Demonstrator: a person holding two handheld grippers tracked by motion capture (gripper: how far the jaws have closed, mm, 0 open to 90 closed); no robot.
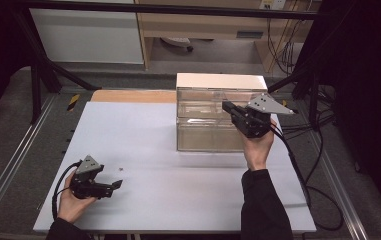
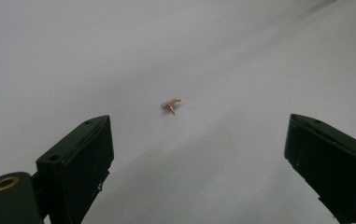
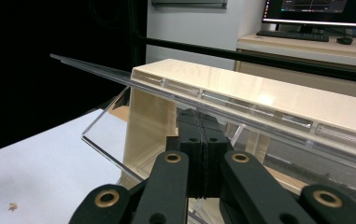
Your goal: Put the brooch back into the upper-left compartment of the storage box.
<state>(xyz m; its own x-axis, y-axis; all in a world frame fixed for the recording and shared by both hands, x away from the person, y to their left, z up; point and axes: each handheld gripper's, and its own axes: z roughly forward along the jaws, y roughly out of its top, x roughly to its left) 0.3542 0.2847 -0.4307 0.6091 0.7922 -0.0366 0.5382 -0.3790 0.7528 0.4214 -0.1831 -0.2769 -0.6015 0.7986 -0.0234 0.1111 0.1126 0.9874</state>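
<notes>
A clear two-tier drawer box with a pale top stands toward the far right of the white desk. Its long axis runs across the desk, left to right in the high view, and its drawer fronts face the person.

The right gripper is at the upper tier's front, near the box's right end, pointing leftward along it. In the right gripper view its jaws are pressed together just under the pale top, with a clear flap of the upper tier swung up and outward beside them; whether a thin edge of the plastic is pinched between them cannot be told.

The left gripper rests low over the near left of the desk, held in the left hand, its jaws standing wide apart with nothing between them. Just ahead of it lies a tiny copper-coloured scrap on the bare desk, well apart from the box.

No readable writing shows on the box or the grippers.
</notes>
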